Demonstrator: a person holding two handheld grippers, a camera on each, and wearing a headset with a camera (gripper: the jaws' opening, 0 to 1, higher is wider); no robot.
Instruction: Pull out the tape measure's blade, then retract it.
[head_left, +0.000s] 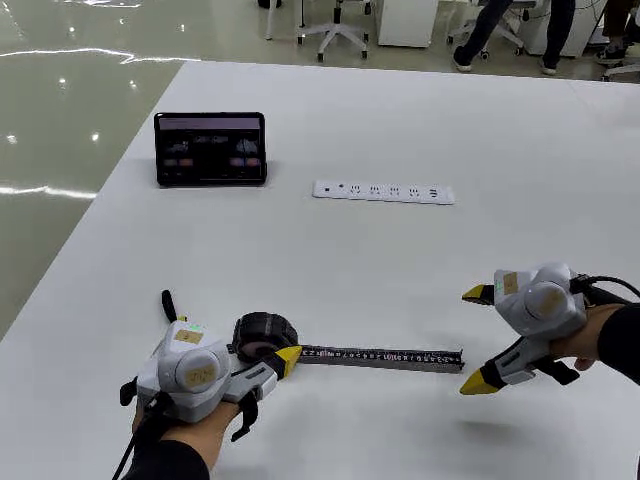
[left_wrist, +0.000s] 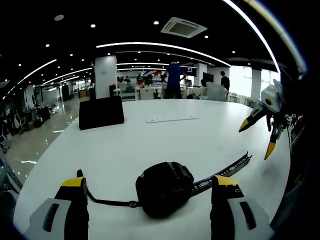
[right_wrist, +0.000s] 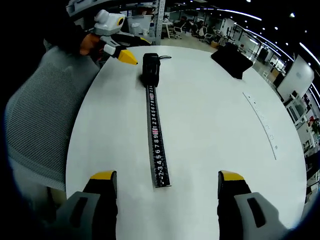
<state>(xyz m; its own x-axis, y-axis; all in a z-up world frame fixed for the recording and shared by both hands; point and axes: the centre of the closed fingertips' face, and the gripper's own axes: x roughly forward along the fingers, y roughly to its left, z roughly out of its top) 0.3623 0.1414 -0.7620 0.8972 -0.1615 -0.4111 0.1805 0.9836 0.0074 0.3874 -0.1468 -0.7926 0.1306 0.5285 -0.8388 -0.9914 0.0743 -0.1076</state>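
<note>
Pull-out step judged complete: the blade (head_left: 380, 355) lies extended flat on the bench (head_left: 400, 260), running from the tape measure case (head_left: 264, 333) toward the right tool (head_left: 475, 338). The right tool is spread, just beyond the blade tip and not touching it. The left tool (left_wrist: 148, 184) is spread, straddling the case without clamping it. Retraction is next: it likely calls for closing the left tool on the case and guiding the blade home.
</note>
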